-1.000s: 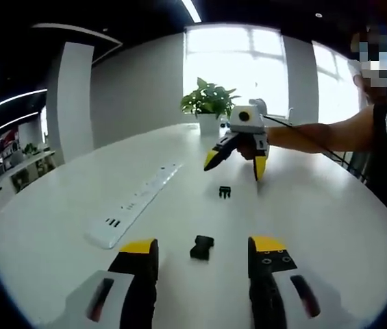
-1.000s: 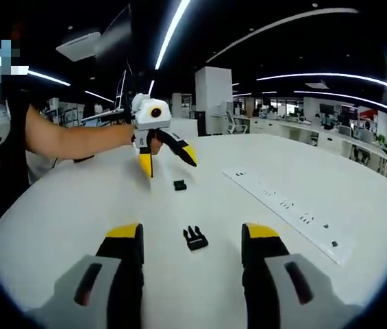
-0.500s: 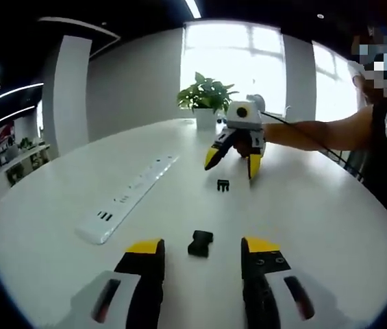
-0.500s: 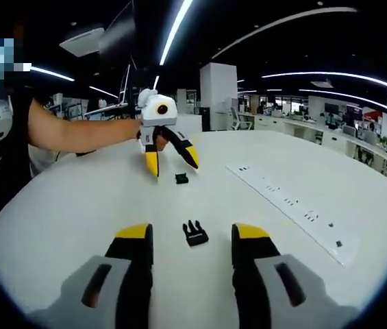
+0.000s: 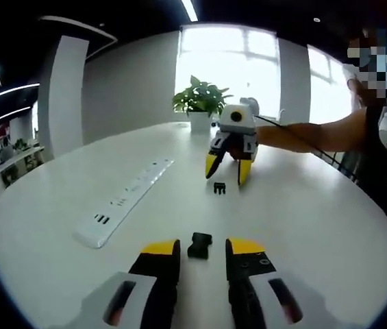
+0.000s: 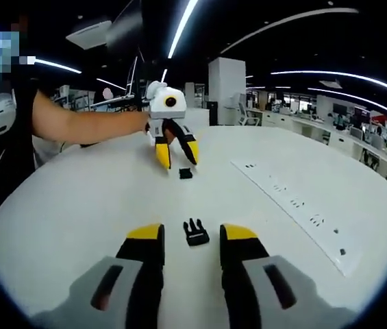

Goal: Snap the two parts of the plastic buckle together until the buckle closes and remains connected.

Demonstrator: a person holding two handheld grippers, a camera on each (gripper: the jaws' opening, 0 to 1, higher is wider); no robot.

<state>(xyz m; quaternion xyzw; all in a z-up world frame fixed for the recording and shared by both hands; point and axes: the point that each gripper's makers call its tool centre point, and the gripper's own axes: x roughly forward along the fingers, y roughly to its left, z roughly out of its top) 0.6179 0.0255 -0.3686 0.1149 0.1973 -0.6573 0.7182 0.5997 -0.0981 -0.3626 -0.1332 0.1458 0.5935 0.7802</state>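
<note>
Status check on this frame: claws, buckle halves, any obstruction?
Left claw and right claw open, each bracketing its half: socket, pronged piece. Halves apart, unsnapped. Power strip aside.

In the left gripper view a large window (image 5: 227, 68) is blown out to white and casts a soft sheen over the white table (image 5: 303, 205). In the right gripper view long ceiling light strips (image 6: 183, 27) glow against a dark ceiling. Shadows are faint. Fisheye bending curves both pictures' edges, and the far background looks slightly soft, possibly from compression.
</note>
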